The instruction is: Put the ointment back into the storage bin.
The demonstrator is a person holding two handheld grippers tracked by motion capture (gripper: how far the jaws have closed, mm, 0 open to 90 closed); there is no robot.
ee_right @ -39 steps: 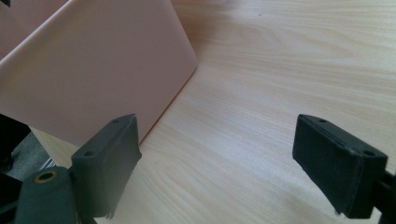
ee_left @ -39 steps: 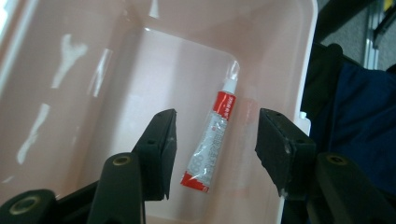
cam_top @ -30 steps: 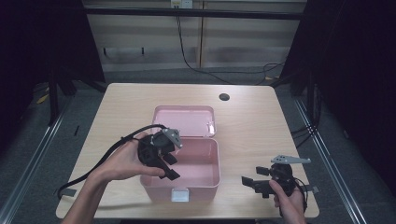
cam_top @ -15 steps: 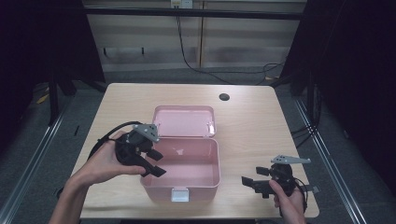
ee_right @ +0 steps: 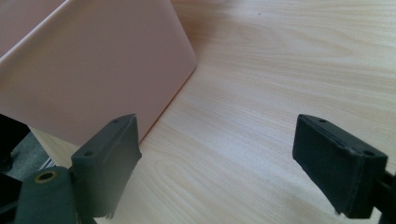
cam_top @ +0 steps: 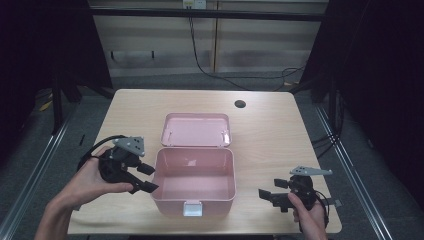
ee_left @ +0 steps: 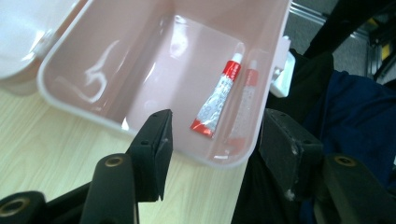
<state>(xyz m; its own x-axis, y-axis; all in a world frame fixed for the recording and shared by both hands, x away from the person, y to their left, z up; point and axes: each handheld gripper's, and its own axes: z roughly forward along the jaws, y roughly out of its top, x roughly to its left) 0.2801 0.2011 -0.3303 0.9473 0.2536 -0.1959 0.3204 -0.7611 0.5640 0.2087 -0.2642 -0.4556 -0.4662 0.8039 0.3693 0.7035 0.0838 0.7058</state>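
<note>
Left gripper (cam_top: 142,178) is held just off the left wall of the pink box (cam_top: 156,172), jaws spread wide and empty, tilted down toward the box interior. In the left gripper view, the same gripper (ee_left: 212,140) is seen with the box's near rim (ee_left: 140,128) crossing between its jaws, and the red-and-white tube (ee_left: 215,98) lies beyond that rim on the box floor. The tube is placed against the box's front wall, the wall carrying the white latch (cam_top: 192,208); its long axis is run alongside that wall, cap end farther from the gripper, crimped red end nearer. A faint reflection of the tube is seen on the wall beside it.

Right gripper (cam_top: 274,196) is held low over the table (cam_top: 280,125), right of the box and well apart from it, jaws also wide and empty; in its own view the box's outer side wall (ee_right: 88,70) is faced, not the inside.

The open lid (cam_top: 195,130) is laid flat behind the box. The left gripper is judged the nearer one to the tube; a reach over the rim and down, jaws set across the tube's narrow width, is judged to be what the pick calls for.
</note>
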